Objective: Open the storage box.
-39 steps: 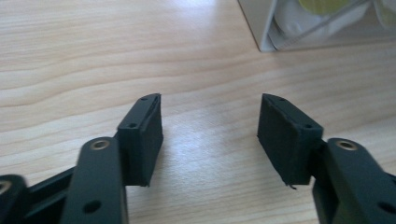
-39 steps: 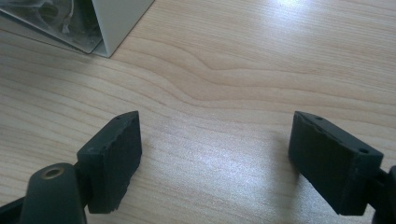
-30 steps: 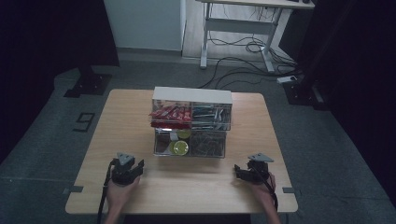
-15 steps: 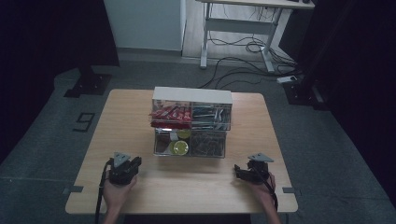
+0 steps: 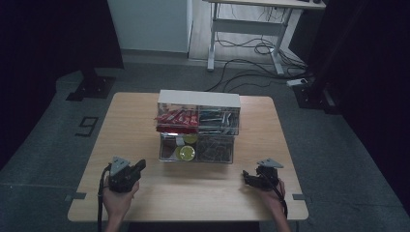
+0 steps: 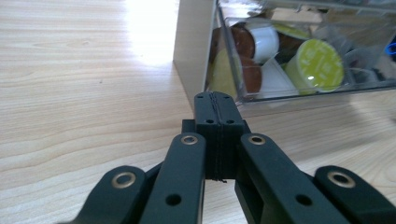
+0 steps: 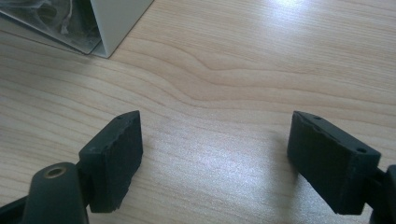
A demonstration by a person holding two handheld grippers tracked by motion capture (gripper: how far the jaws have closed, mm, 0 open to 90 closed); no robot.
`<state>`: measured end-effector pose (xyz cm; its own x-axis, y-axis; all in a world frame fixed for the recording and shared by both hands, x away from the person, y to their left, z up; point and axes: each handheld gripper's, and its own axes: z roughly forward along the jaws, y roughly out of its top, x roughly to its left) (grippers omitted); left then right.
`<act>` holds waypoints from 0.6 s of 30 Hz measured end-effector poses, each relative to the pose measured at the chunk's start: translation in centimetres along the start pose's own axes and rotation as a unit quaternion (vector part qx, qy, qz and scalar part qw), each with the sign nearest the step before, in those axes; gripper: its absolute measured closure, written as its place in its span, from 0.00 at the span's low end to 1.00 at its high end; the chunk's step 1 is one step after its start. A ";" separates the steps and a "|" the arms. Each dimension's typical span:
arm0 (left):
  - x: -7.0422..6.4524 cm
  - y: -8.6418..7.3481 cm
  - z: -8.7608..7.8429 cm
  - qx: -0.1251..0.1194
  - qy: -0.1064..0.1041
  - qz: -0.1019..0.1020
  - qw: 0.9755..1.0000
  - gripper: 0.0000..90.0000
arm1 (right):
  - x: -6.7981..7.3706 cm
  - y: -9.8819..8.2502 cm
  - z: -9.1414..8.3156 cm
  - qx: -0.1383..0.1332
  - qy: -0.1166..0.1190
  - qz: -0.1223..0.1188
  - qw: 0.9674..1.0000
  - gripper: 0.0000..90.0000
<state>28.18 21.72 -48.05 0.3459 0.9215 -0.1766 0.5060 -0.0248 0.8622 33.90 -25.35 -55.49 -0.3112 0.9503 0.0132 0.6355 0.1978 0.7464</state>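
A white drawer cabinet [image 5: 198, 98] with clear drawers stands at the middle of the wooden table [image 5: 130, 125]. Its lower left drawer [image 5: 169, 153] is pulled out toward me and holds coffee capsules, one with a yellow-green lid [image 5: 185, 152]. In the left gripper view that capsule [image 6: 314, 64] lies behind the drawer's clear front [image 6: 299, 89]. My left gripper [image 5: 140, 166] rests near the front left, shut with nothing between its jaws [image 6: 215, 100], pointing at the cabinet's left corner. My right gripper [image 5: 246, 177] sits near the front right, open and empty [image 7: 217, 135] over bare wood.
The upper left drawer holds red packets [image 5: 177, 117]; the right-hand drawers [image 5: 217, 133] hold dark small items. The cabinet's white corner [image 7: 116, 18] lies left of and beyond the right jaws. Desk legs and cables [image 5: 251, 48] are on the floor beyond the table.
My left gripper has shifted slightly left and back toward the table's front edge. The right gripper has stayed where it was.
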 end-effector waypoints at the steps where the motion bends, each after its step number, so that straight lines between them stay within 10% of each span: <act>1: -0.1 0.1 -0.1 -0.001 -0.002 0.001 1.000 1.00 | 0.0 0.0 0.0 0.000 -0.001 0.000 1.000 0.21; 18: -1.6 1.7 -1.1 0.001 -0.042 0.005 0.999 1.00 | 0.0 0.0 0.0 -0.002 -0.004 0.004 1.000 0.23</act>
<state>27.64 20.65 -45.79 0.4167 0.8851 -0.2072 0.5039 -0.0352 0.8630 33.87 -25.39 -55.48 -0.3010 0.9535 0.0134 0.6347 0.1898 0.7490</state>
